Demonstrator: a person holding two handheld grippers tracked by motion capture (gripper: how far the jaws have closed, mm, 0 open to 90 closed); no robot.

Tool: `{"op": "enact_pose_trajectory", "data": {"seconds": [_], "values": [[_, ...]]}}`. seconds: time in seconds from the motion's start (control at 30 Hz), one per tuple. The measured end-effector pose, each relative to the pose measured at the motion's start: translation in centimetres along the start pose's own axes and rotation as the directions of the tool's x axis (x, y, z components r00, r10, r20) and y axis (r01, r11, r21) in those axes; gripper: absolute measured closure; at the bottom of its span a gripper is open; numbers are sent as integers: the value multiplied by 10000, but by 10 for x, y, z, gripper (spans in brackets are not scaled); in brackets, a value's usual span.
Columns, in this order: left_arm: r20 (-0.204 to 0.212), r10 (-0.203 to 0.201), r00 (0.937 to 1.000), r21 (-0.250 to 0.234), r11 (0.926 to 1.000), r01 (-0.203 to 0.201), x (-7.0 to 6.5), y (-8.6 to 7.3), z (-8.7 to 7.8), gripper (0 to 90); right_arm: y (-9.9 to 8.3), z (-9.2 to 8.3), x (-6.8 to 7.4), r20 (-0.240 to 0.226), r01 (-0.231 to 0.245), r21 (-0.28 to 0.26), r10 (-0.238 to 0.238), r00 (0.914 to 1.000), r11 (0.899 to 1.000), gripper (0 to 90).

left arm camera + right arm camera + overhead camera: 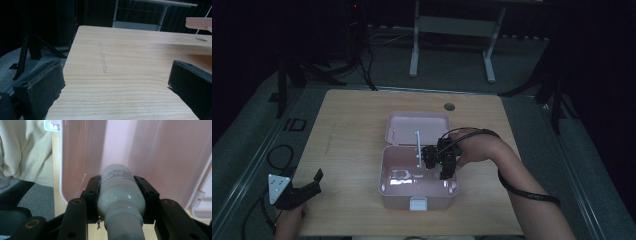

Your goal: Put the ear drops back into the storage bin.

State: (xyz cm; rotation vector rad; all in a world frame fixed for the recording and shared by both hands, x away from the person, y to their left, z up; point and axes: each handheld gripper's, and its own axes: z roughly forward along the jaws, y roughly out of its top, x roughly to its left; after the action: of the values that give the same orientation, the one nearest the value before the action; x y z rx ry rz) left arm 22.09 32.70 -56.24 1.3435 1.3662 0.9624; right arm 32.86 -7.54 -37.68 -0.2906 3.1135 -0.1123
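Now your right gripper (120,195) is clamped on the white plastic bottle (118,192), its long axis running straight ahead between the jaws (cap toward you), with the open pink plastic box (160,157) directly beyond. Your left gripper (115,82) idles open.

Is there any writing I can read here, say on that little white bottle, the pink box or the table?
White bottle: dark print on its side, too small and blurred to read.
Pink box: no text; its white front latch is blank.
Table: no text, only a faint grey smudge.
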Motion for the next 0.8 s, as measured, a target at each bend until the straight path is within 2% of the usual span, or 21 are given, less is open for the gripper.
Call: {"op": "enact_pose_trajectory", "data": {"seconds": [0.27,0.47,0.57,0.8], "values": [[5,0,10000,10,10000,0,0,0,0,5,2,16,-2,-84,146,45,-146,9999,9999,596],[-1,2,10000,0,10000,-2,0,0,0,5,4,35,-4,-33,578,-9,-578,9983,9983,596],[-2,12,10000,7,10000,-12,0,0,0,5,5,46,-4,-152,832,34,-832,9964,9965,596],[15,3,10000,13,10000,-3,0,0,0,5,7,67,-5,-437,936,192,-927,9947,9954,596]]}}
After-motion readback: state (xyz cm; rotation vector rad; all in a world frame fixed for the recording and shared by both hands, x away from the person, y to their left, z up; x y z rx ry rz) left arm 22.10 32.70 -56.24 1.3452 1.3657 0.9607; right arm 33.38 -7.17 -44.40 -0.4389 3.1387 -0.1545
